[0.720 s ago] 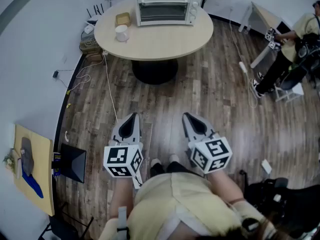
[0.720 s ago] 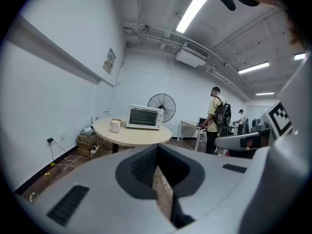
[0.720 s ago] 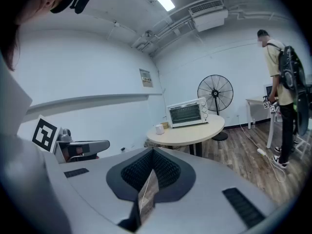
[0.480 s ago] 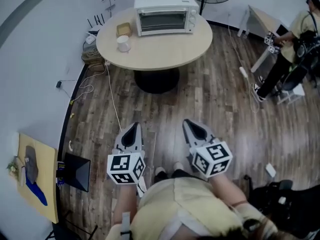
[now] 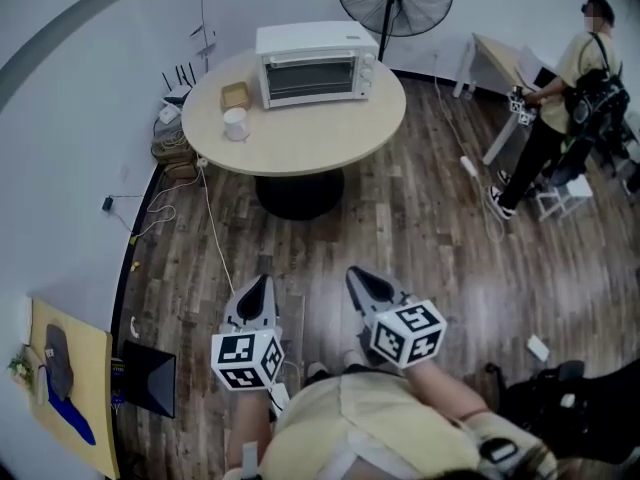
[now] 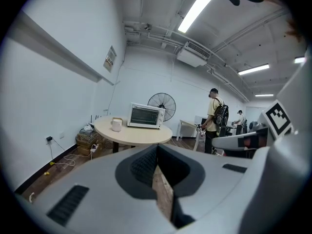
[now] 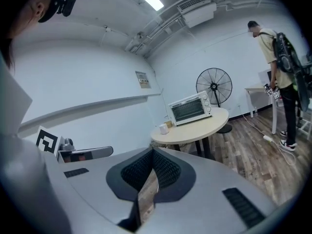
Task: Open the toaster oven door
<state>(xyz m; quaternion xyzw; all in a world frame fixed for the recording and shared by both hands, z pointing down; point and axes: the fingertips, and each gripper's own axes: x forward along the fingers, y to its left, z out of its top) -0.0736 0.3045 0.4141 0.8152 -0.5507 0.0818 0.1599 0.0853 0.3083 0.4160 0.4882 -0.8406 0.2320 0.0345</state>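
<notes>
Left hand-held gripper [image 5: 258,286] and right hand-held gripper [image 5: 362,280], clenched empty, well apart from far toaster oven [image 5: 312,63]; approach to its door likely comes next.

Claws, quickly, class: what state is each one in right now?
Left claw: closed, holding nothing.
Right claw: closed, holding nothing.

R gripper [image 7: 152,154]: jaws together, nothing btwn them; sliver of wood floor [image 7: 253,150] seen thru the slit.
Mid-frame, beyond: round table [image 7: 204,126], pale top.
On table: toaster oven [image 7: 190,108], white, door closed; white mug [image 7: 164,129] to its left, apart.
Behind table, by wall: pedestal fan [image 7: 214,87].
Far right: person [image 7: 275,52] w/ backpack, standing at white desk [image 7: 256,89].
Wall, upper centre: small sign [image 7: 142,80].
</notes>
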